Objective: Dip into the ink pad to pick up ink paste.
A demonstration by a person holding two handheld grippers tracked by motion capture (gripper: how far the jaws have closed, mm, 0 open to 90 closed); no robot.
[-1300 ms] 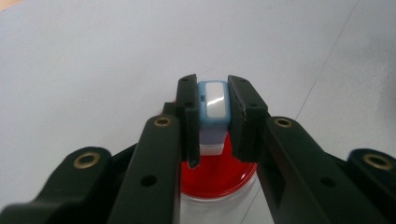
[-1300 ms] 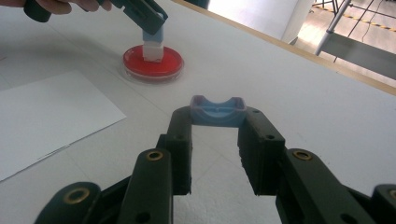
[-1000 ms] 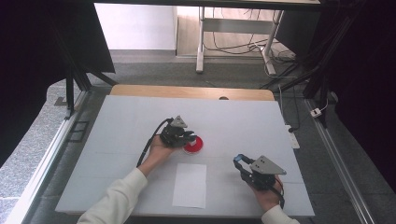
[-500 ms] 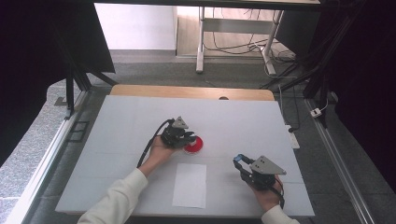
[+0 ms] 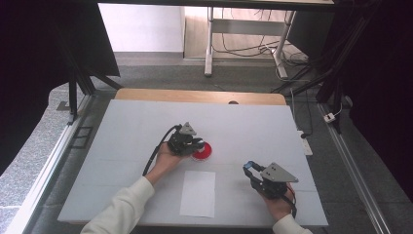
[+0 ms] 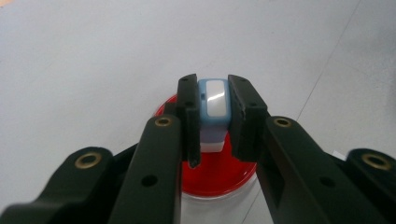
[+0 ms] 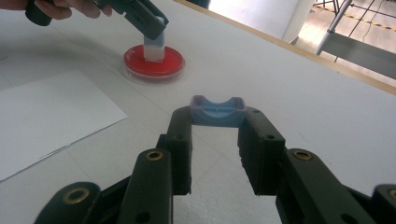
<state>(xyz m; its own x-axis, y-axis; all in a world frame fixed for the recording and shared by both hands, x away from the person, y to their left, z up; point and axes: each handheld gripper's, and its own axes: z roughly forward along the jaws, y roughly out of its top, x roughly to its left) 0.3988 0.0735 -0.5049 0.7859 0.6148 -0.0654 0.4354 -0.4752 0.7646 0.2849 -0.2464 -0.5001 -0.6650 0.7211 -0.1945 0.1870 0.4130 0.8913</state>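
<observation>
A small blue and white stamp (image 6: 214, 105) is clamped between the jaws of my left gripper (image 6: 213, 83). Its white lower end rests in a round red ink pad dish (image 6: 219, 173) near the table's middle (image 5: 203, 152). In the right gripper view the stamp (image 7: 154, 46) stands upright on the dish (image 7: 154, 63). My right gripper (image 7: 217, 114) is shut on a curved blue cap (image 7: 217, 111) and hovers low at the front right (image 5: 249, 167). A white paper sheet (image 5: 198, 193) lies between the two hands.
The white table top (image 5: 122, 141) has a wooden strip along its far edge (image 5: 199, 96). A black cable (image 5: 155, 153) trails from the left gripper. Dark stands and a metal table frame rise on the floor beyond the table.
</observation>
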